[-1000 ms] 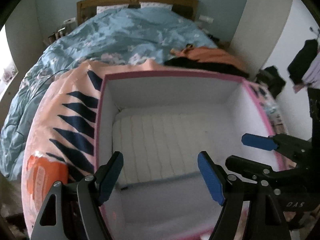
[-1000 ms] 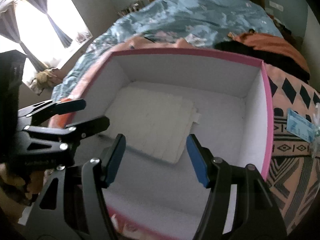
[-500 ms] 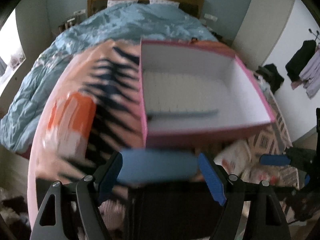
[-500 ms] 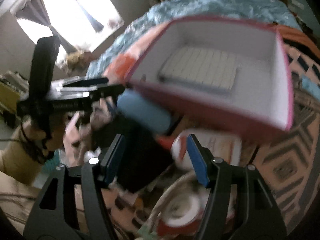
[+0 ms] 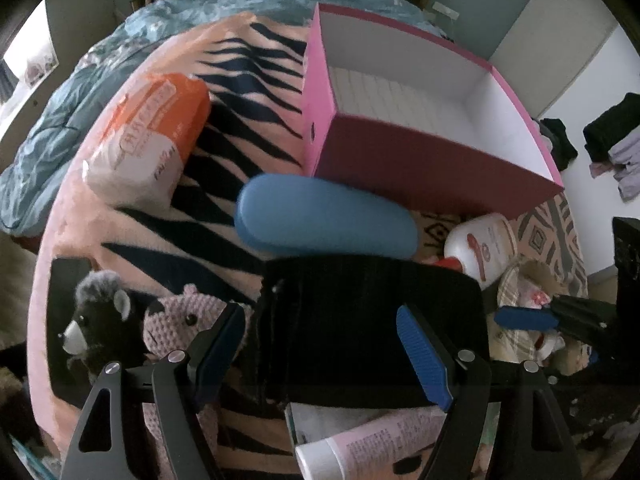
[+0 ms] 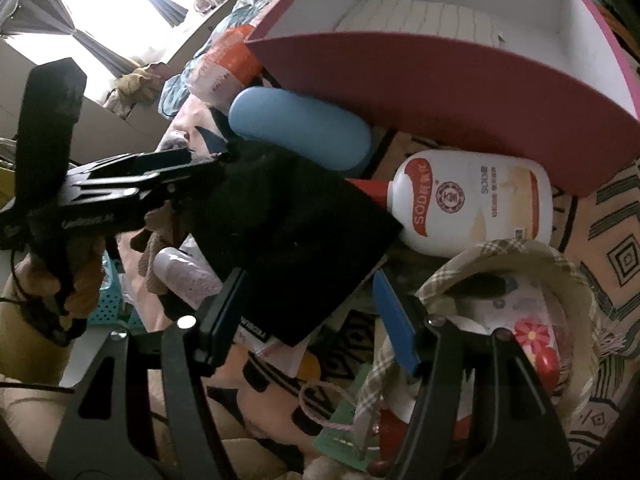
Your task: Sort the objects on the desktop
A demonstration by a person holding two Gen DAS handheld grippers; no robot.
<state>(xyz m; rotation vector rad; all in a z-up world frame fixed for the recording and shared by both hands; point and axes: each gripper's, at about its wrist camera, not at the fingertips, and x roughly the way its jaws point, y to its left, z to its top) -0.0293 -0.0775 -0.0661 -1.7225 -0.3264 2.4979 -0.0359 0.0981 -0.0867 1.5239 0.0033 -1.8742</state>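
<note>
Both tongs stand open with nothing between their pads. Left tongs (image 5: 320,344) hang over a black pouch (image 5: 372,320) lying among clutter on a patterned blanket (image 5: 248,92); right tongs (image 6: 312,316) hover at the pouch's near right edge, beside a checked fabric basket (image 6: 516,264). Just beyond the pouch lies a blue case (image 5: 324,216), touching the near wall of a pink box (image 5: 436,168). A white bottle (image 6: 472,200) lies right of the case. Two plush toys (image 5: 136,328) sit at the near left.
</note>
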